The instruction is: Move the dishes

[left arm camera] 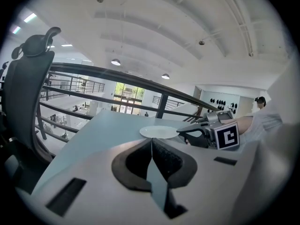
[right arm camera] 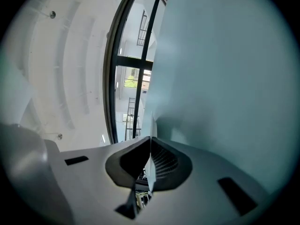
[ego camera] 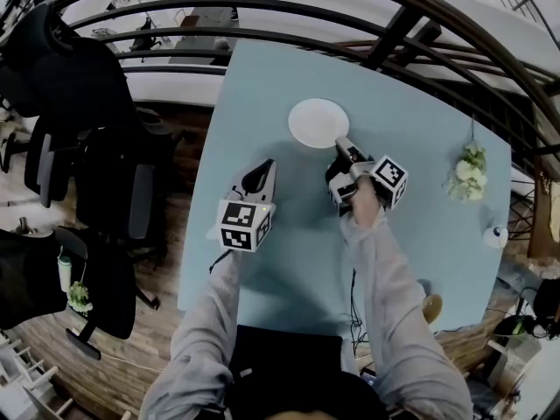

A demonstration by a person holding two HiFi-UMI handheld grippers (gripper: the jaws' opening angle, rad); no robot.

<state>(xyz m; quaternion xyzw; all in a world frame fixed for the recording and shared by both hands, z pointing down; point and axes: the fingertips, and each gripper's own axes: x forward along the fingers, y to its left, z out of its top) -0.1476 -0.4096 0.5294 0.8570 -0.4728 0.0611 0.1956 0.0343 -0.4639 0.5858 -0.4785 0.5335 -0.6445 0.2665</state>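
Round white plate (ego camera: 317,121) toward the far middle of a pale blue table (ego camera: 289,261), lying flat there as seen from the left gripper view. Right gripper (ego camera: 340,142) reaching in from the near right, rolled onto its side, tips at the plate's near right rim. In the right gripper view, dark ribbed fingers (right arm camera: 166,161) pinched down to a sliver on that rim, the plate's thin white edge running out from between them and the blue table filling the right of the picture. Impossible to tell any lift of the rim off the table.

Left gripper (ego camera: 266,166) over the near left part of the table, well apart from the plate, pointing toward it. Its fingers (left arm camera: 168,161) closed tip to tip, nothing held, only bare table showing through the narrow gap lower down. From this side, the right gripper visible just beside the plate's right edge, a black-and-white marker cube (left arm camera: 226,136) on its back.

Long grey sleeves (ego camera: 385,304) leading back from both grippers toward the bottom of the head view.

Small bunch of white and green flowers (ego camera: 468,171) near the table's right edge, well apart from the plate. Small round white object (ego camera: 496,235) at the same edge, nearer the person, too small to identify. Black office chairs (ego camera: 87,147) on the wooden floor (ego camera: 149,357) to the left of the table. Dark curved metal railing (ego camera: 262,11) beyond the table's far edge.
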